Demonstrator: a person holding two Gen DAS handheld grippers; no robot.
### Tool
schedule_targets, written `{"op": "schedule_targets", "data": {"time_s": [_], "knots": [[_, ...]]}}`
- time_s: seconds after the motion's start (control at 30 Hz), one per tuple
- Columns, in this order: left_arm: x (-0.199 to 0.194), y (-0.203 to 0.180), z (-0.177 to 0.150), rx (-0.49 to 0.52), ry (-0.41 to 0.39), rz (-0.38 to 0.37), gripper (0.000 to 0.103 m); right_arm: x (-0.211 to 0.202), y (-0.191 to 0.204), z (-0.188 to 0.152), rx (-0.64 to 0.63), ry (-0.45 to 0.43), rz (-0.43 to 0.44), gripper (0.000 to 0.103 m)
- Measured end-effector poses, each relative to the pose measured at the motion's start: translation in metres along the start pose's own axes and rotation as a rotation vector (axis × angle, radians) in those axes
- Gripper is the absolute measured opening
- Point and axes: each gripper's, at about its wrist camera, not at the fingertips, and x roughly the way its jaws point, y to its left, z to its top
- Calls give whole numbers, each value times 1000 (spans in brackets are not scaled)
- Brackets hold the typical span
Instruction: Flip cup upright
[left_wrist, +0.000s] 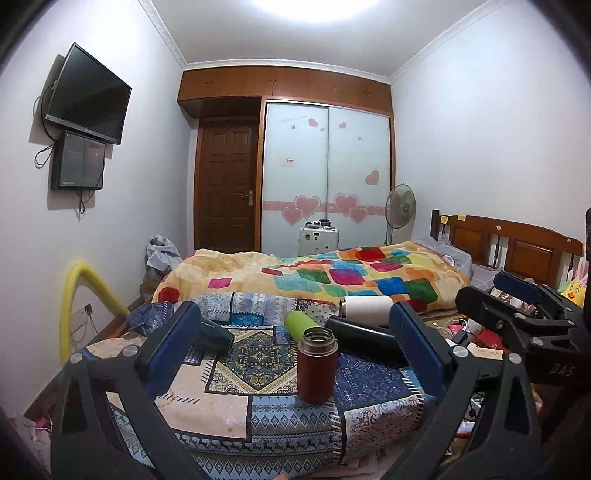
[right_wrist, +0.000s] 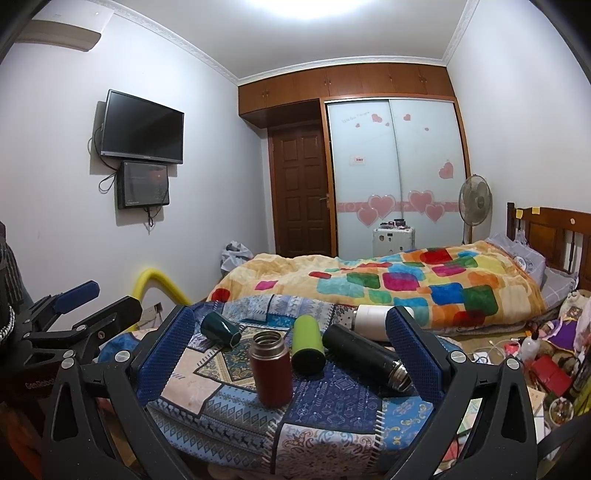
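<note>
A dark red flask (left_wrist: 317, 365) (right_wrist: 270, 367) stands upright with its mouth open on the patterned cloth (left_wrist: 258, 413) (right_wrist: 332, 406). Behind it lie four cups on their sides: a dark green cup (left_wrist: 216, 334) (right_wrist: 221, 329), a lime green one (left_wrist: 300, 323) (right_wrist: 307, 343), a black flask (left_wrist: 364, 339) (right_wrist: 365, 356) and a white one (left_wrist: 365, 309) (right_wrist: 371, 318). My left gripper (left_wrist: 295, 350) is open and empty, its jaws wide around the group. My right gripper (right_wrist: 291, 354) is open and empty too. Each gripper also shows at the edge of the other's view.
A bed with a colourful checked blanket (left_wrist: 332, 273) (right_wrist: 406, 280) lies behind the cloth. Cluttered floor items (right_wrist: 543, 365) sit at the right. A yellow foam tube (left_wrist: 79, 295) curves at the left wall. A standing fan (left_wrist: 400, 208) is by the wardrobe.
</note>
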Motion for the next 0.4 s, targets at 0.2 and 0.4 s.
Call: {"op": "schedule_targets", "data": {"time_s": [0.2,0.4], "knots": [[0,-1,2,3,0,-13,103,0,-1,0,1,1,-4,103],[0,-1,2,0,5,-18,103,0,-1,0,3,3,-7,103]]}}
